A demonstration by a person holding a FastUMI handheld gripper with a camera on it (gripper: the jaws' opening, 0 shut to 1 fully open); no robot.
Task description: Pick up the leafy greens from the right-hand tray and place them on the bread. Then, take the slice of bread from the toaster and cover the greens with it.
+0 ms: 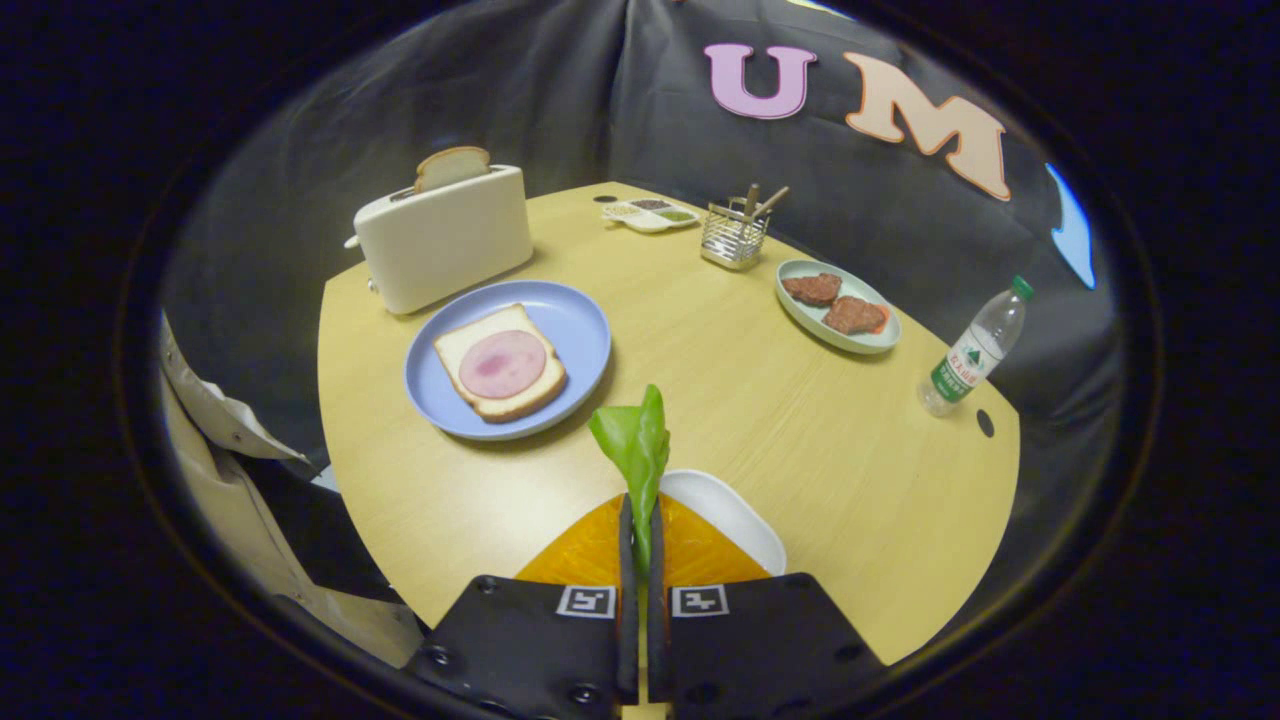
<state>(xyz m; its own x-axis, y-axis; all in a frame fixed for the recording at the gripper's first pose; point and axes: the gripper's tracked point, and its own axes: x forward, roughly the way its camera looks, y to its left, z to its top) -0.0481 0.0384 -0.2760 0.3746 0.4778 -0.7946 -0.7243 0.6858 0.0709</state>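
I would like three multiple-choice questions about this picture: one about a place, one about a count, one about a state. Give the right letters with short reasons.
1. Where is the blue plate with the bread slice?
A. beside the water bottle
B. just in front of the toaster
C. behind the utensil holder

2. How many meat patties lie on the green plate?
A. one
B. two
C. four

3. What is the gripper doing?
A. shut on the leafy greens
B. open above the toaster
C. shut on the second bread slice

Answers:
1 B, the plate sits next to the toaster's front side.
2 B, two patties lie side by side.
3 A, both fingers press the leaf, which stands up between them.
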